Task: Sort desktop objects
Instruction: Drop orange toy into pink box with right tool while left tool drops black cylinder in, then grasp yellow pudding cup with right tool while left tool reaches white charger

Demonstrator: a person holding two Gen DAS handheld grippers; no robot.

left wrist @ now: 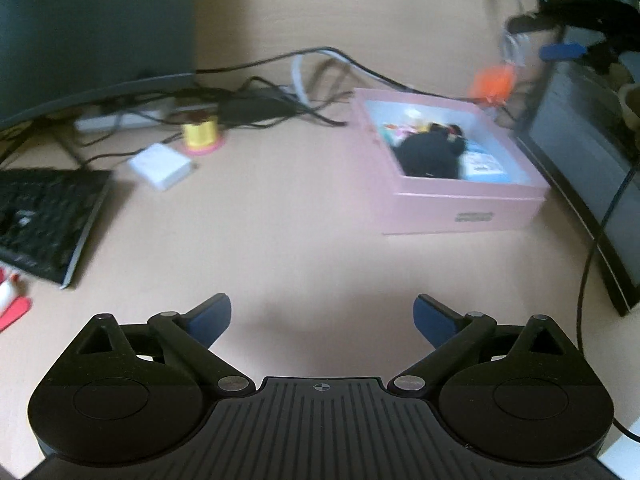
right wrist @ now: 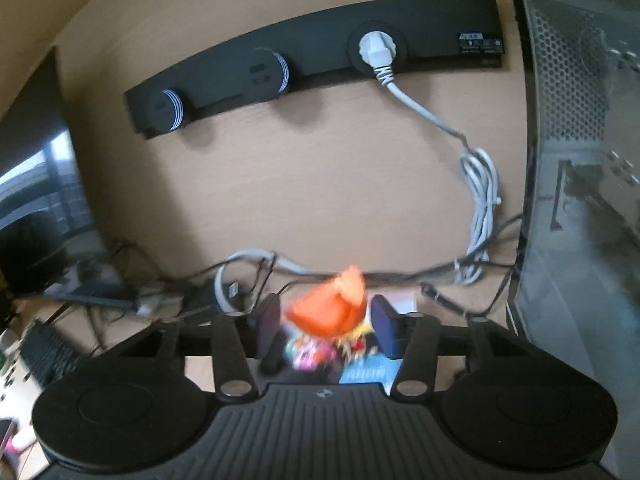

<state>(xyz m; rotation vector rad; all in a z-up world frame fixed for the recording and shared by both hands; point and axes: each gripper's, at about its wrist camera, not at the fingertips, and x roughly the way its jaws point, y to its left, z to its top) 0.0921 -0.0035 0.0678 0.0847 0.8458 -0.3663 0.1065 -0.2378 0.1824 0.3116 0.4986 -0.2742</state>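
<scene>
Left gripper (left wrist: 322, 316): black ribbed body, round side housings, silver pivot screws, dark blue pads (left wrist: 212, 318). Right gripper (right wrist: 326, 326): same build, crosshair mark.

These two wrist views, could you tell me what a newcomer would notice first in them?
Probably the open pink cardboard box on the beige desk, right of centre in the left wrist view, with a black soft item among small colourful things inside. Next, the bright orange toy between the fingers of the right gripper, above that box. The left gripper is open and empty over bare desk.
</scene>
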